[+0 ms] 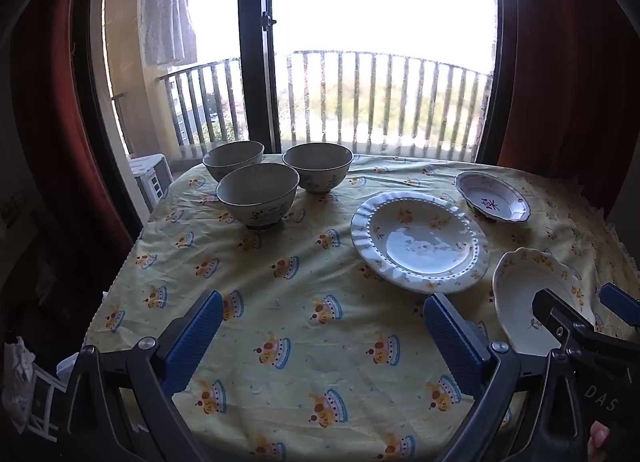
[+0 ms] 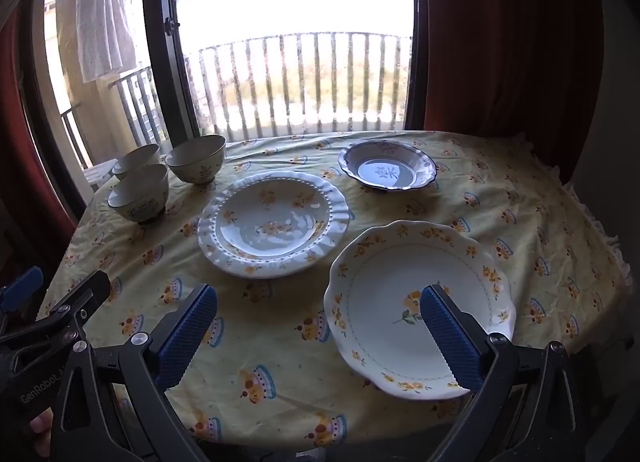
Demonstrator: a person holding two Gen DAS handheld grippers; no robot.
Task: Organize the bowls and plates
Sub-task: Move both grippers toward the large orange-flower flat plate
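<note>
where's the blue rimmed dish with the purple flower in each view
Left wrist view: the blue-rimmed dish sits right of centre, at the far side of the table, just beyond the ribbed plate.
Right wrist view: the same dish sits slightly right of centre, beyond the scalloped plate.
Shared landmark: the ribbed plate lies next to it on its near left in both views.

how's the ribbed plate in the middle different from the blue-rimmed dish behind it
The ribbed plate is wider, with a white fluted rim and yellow flowers; the blue-rimmed dish is smaller, with a dark blue edge and a purple motif at its centre. Both sit empty and upright on the tablecloth.
</note>
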